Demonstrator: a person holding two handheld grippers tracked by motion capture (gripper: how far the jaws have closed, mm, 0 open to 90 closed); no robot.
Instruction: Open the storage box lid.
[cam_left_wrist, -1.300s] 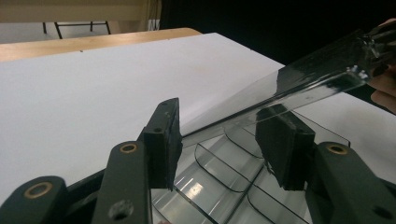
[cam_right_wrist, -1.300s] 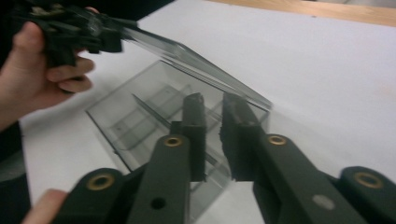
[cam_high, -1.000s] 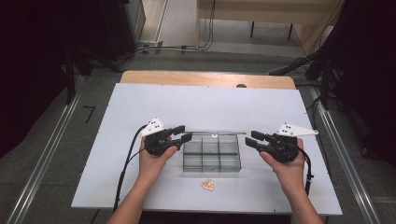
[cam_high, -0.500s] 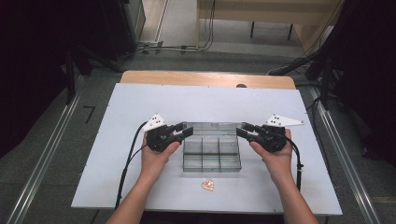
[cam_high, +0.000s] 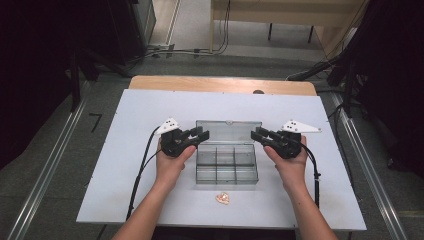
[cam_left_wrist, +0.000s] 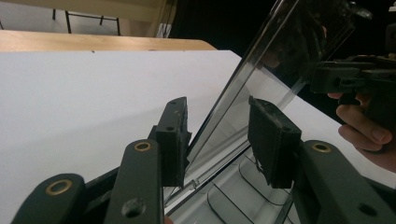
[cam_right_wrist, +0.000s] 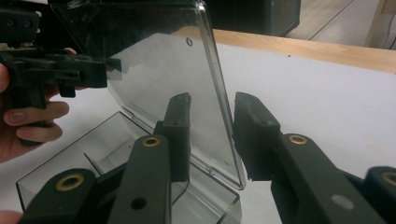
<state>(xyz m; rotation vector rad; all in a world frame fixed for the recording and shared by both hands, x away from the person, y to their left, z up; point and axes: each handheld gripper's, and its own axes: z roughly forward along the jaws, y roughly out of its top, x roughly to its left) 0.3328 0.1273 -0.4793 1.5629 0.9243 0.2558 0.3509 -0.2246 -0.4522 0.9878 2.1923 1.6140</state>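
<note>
In the middle of the desk (cam_high: 150, 110) sits the clear box (cam_high: 227, 170), and the big change is its lid (cam_high: 227, 131): a second ago it was lying low over the compartments, and now it's tipped up on the hinge along the box's 12 o'clock edge, standing close to upright. So the box is basically open and you can see straight into the dividers.

The left gripper (cam_high: 200, 136) is at the lid's 9 o'clock end and has barely budged. The right gripper (cam_high: 256, 135) has slid in from 3 o'clock and now sits right at the other end. Both sets of fingers have just been closing. In the left gripper view the lid's edge runs between the fingers (cam_left_wrist: 173, 135), maybe brushing one, with a clear gap to the other. In the right gripper view the edge also sits between the fingers (cam_right_wrist: 254, 135), with daylight on both sides. So neither is clamped yet; they're released but straddling the lid.

My read: the opening part is nearly done, and they're about to pinch the lid at both ends to steady it or fold it further back. A small orange piece (cam_high: 223, 198) waits at 6 o'clock of the box, untouched
</note>
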